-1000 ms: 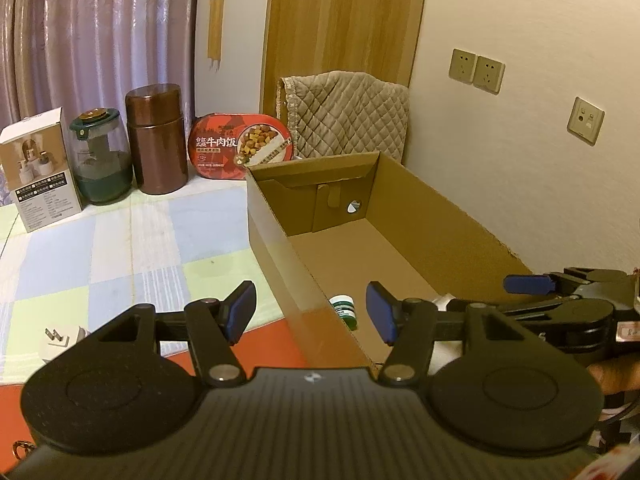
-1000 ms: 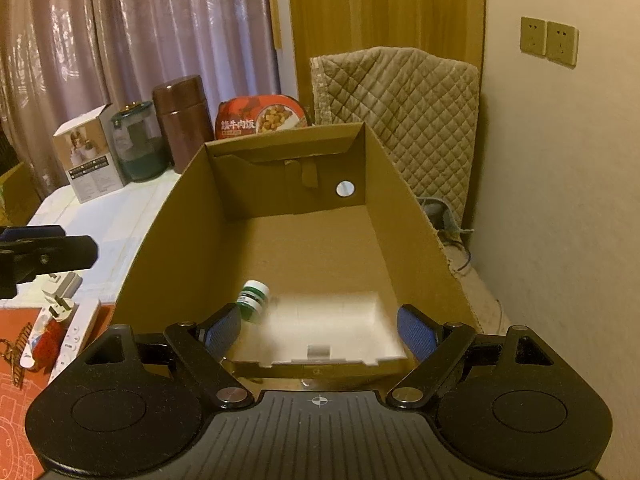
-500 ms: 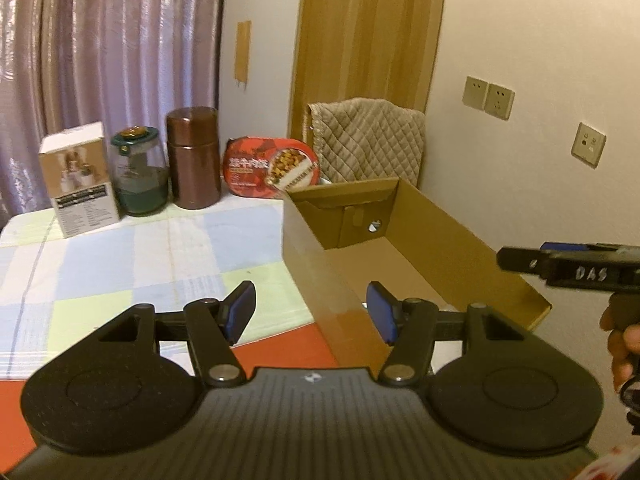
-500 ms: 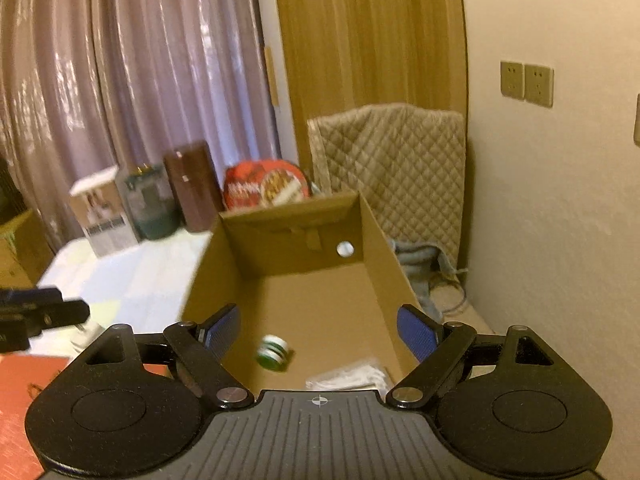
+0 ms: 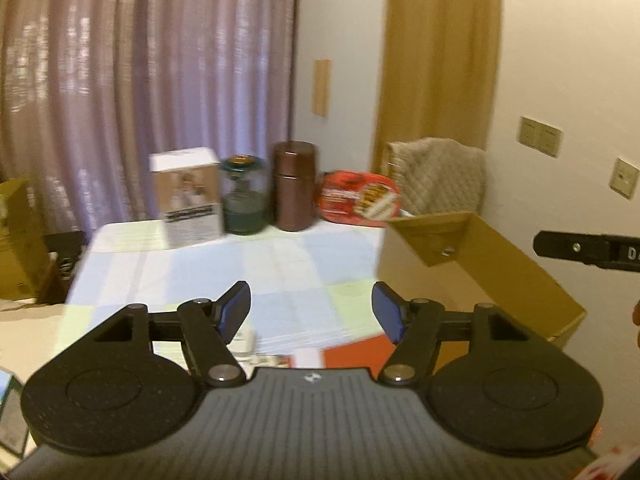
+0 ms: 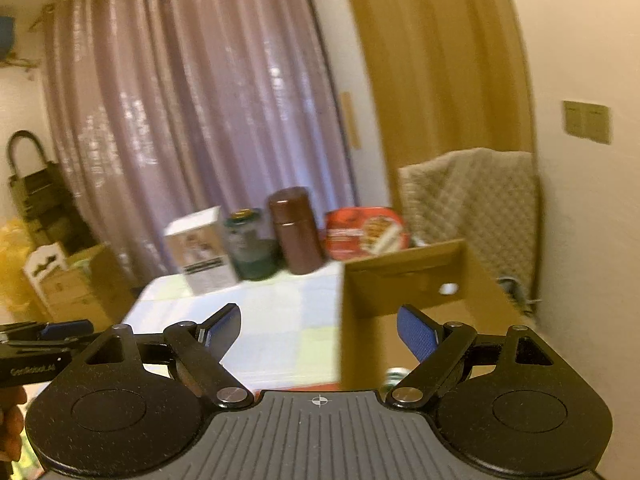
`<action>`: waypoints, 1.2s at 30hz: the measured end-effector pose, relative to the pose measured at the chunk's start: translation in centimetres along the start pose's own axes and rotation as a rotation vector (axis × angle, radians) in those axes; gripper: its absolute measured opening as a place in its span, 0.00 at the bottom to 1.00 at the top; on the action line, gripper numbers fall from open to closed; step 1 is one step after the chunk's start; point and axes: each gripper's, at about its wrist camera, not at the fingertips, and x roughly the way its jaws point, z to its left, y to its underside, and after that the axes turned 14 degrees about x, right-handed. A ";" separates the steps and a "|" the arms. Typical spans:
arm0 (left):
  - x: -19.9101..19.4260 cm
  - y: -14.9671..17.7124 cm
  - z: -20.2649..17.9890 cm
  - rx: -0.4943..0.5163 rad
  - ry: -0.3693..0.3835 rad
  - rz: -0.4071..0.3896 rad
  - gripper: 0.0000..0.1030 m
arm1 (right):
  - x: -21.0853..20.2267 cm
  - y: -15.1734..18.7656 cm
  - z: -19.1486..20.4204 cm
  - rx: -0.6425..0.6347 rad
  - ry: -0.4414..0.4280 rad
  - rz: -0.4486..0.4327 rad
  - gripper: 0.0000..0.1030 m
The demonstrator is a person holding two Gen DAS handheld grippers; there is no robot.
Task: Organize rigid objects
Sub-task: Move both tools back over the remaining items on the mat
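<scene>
Left tongs (image 5: 311, 315) gape wide and empty over the checked worktop (image 5: 248, 264), small items (blurred) just below them. Right tongs (image 6: 319, 333), equally spread and empty, straddle the cardboard box's (image 6: 404, 280) near wall; a green-capped bottle (image 6: 394, 376) already lies inside, so sorting looks partly done.

Home, lived-in room. Mauve curtains (image 5: 152, 80) are hanging floor-length across 10 to 12 o'clock; a wooden door (image 5: 440, 60) is standing at 1 o'clock. A table (image 5: 280, 264) under a pastel checked cloth is carrying household goods along its far edge: white box (image 5: 186, 196), green jar (image 5: 244, 196), brown canister (image 5: 294, 184), red food tray (image 5: 360, 198). A quilted cover (image 6: 472, 200) is draping over a chair at 2 o'clock. Wall switches (image 5: 540, 136) are showing at 3 o'clock.
</scene>
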 end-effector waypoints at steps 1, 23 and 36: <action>-0.5 0.3 0.8 -0.007 -0.017 0.001 0.63 | 0.3 0.2 0.8 -0.005 -0.014 0.008 0.80; 1.7 15.6 8.1 -0.138 -0.112 0.183 0.67 | 11.1 16.3 5.4 -0.133 -0.013 0.283 0.80; 5.7 15.8 8.8 -0.114 -0.110 0.199 0.67 | 17.4 20.5 5.3 -0.134 0.036 0.378 0.80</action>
